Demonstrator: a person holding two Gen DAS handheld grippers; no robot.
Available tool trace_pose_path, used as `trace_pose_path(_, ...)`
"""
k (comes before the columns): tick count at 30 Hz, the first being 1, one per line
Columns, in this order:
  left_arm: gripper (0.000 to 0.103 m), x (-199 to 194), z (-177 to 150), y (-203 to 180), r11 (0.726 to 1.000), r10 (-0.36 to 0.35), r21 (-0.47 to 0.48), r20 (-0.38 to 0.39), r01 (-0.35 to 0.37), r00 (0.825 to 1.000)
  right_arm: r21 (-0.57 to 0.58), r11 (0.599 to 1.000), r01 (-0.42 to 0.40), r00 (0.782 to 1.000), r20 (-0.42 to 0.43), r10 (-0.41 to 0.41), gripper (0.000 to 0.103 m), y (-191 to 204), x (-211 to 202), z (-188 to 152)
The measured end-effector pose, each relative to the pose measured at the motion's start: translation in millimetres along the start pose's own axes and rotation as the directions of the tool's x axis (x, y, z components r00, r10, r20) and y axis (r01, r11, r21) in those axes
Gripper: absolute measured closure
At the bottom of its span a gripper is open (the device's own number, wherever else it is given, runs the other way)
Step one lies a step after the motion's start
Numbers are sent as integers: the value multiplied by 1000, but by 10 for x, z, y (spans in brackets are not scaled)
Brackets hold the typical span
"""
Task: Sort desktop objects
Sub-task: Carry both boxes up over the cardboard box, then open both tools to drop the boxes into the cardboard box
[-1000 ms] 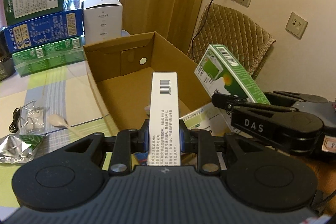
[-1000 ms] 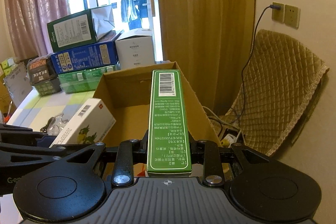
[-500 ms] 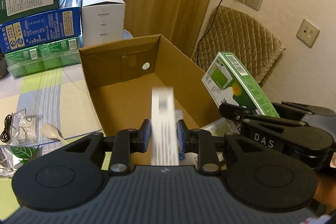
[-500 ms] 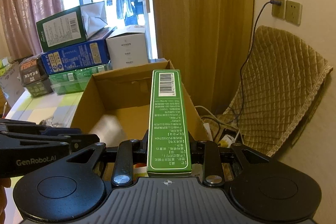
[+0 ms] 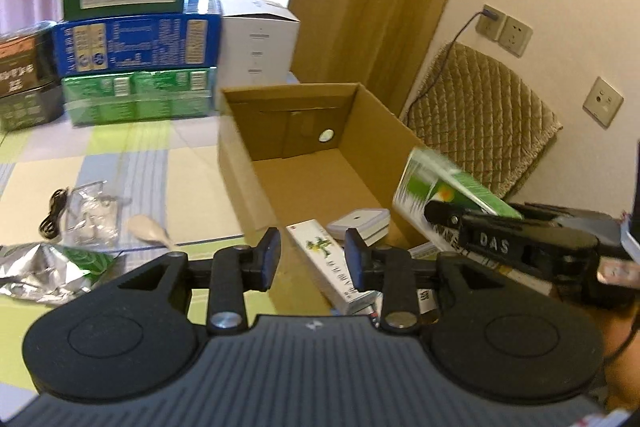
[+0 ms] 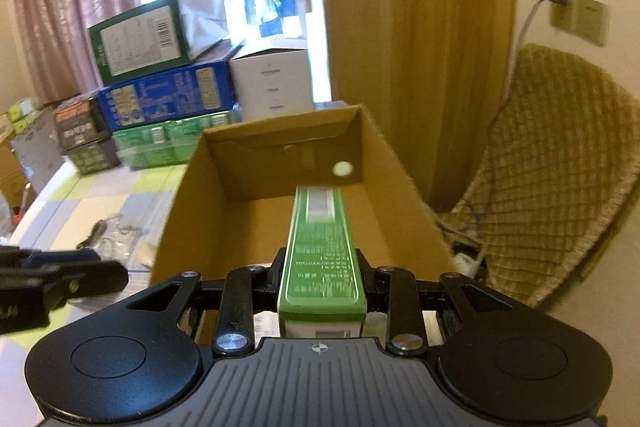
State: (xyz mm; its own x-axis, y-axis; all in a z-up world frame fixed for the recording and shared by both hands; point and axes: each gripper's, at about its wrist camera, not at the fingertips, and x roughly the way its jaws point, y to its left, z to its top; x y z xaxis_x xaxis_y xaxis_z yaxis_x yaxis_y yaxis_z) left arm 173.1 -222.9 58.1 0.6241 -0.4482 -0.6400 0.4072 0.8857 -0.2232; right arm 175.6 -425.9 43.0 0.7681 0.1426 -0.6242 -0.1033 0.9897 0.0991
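The left gripper (image 5: 312, 259) is spread wide and holds nothing; the white box (image 5: 334, 269) lies in the cardboard box (image 5: 240, 163), near its front edge. The right gripper (image 6: 322, 281) squeezes the green box (image 6: 320, 247) above the cardboard box. Let go too high, it could bounce off the right wall or land on the white box.

Home: curtains (image 6: 416, 27), cushioned chair (image 6: 560, 167)

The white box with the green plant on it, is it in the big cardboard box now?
Yes. The white box lies inside the cardboard box, below the open left gripper.
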Motion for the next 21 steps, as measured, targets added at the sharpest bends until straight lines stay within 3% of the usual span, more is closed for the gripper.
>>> trace_pose_path(2, 72, -56, -29, 49, 1000, 10, -5, 3, -10, 1000, 1, 1000, -28, 1000, -7, 28, 75, 29, 44, 36)
trace_pose_path(6, 69, -171, -122, 151, 999, 27, -22, 6, -27, 1000, 15, 1000, -18, 1000, 16, 18, 65, 42, -48, 32)
trace_pose_path(16, 62, -505, -496, 420, 995, 63, -81, -12, -64, 998, 95, 995, -22, 999, 28, 19, 52, 86, -549, -337)
trace_pose_path(21, 53, -737, -696, 551, 991, 97, -89, -14, -98, 995, 101, 994, -35, 999, 34, 32, 44, 277, -792, -509)
